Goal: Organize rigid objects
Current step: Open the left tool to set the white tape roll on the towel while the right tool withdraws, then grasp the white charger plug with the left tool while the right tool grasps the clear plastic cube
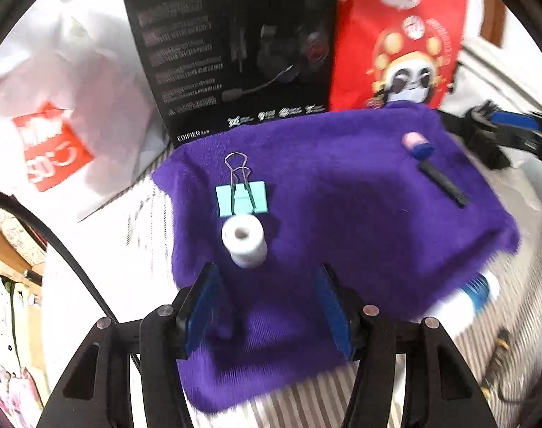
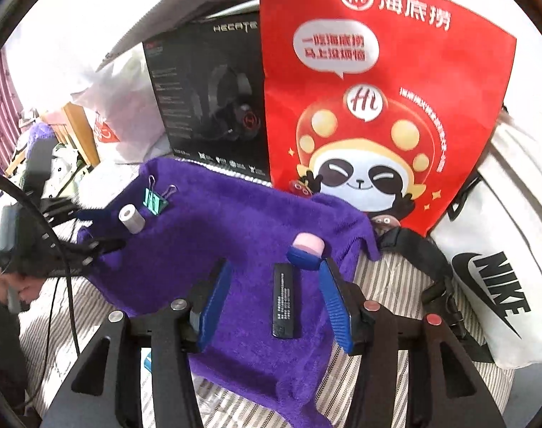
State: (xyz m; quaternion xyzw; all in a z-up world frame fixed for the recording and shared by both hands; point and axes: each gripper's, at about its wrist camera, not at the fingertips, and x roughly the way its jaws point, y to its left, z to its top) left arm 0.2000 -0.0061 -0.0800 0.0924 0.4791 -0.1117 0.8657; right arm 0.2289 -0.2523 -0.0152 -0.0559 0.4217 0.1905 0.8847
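Both hand-held grippers, left (image 1: 267, 306) and right (image 2: 274, 299), hang released and empty over the purple cloth (image 1: 342, 214), the white roll (image 1: 244, 240) and black stick (image 2: 283, 303) lying loose.

Open purple towel (image 2: 235, 221) centre; black box (image 2: 206, 100), red bag (image 2: 377, 71) — blocking behind

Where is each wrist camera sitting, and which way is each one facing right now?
Left wrist: behind the open left tongs, angled down at the white spool and teal binder clip on the purple towel.
Right wrist: behind the open right tongs, angled down at the black stick and pink-blue eraser; a hand shows at the left edge.
Shared: towel, all four items, black headset box, red bag.
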